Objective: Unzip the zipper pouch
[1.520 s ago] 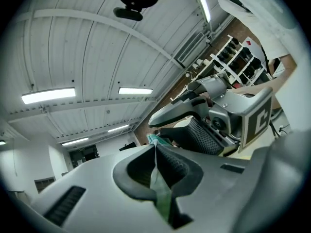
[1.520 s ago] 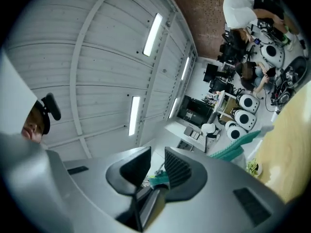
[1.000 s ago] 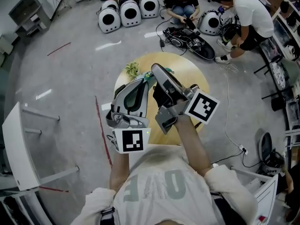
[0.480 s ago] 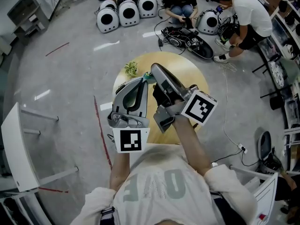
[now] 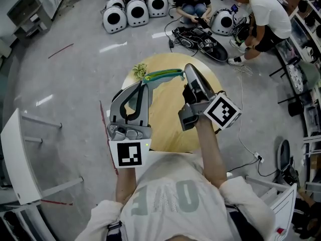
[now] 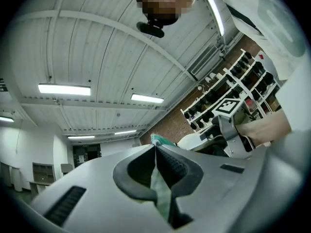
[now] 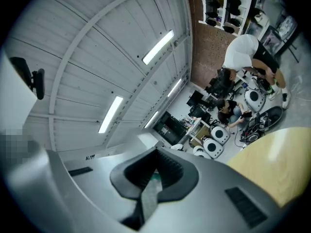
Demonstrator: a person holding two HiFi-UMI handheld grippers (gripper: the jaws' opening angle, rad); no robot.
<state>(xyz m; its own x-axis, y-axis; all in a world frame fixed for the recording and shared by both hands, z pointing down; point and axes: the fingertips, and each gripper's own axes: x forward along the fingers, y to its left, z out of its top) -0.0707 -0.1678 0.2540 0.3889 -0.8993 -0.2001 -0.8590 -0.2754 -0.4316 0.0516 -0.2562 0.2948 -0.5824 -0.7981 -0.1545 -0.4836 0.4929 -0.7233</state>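
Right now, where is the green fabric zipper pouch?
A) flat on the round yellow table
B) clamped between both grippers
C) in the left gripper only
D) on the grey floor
B: the green fabric zipper pouch spans from the shut left gripper to the shut right gripper.

Pale shirt (image 5: 170, 197) with big faded letters; white sleeves (image 5: 241, 189) bunched up high, one on each side

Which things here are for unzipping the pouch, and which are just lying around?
For the job:
green zipper pouch, pulled out long
left tool, shut on one end of it
right tool, shut on the other end

Just lying about:
small plant on the round table
white pods and black gear on the floor
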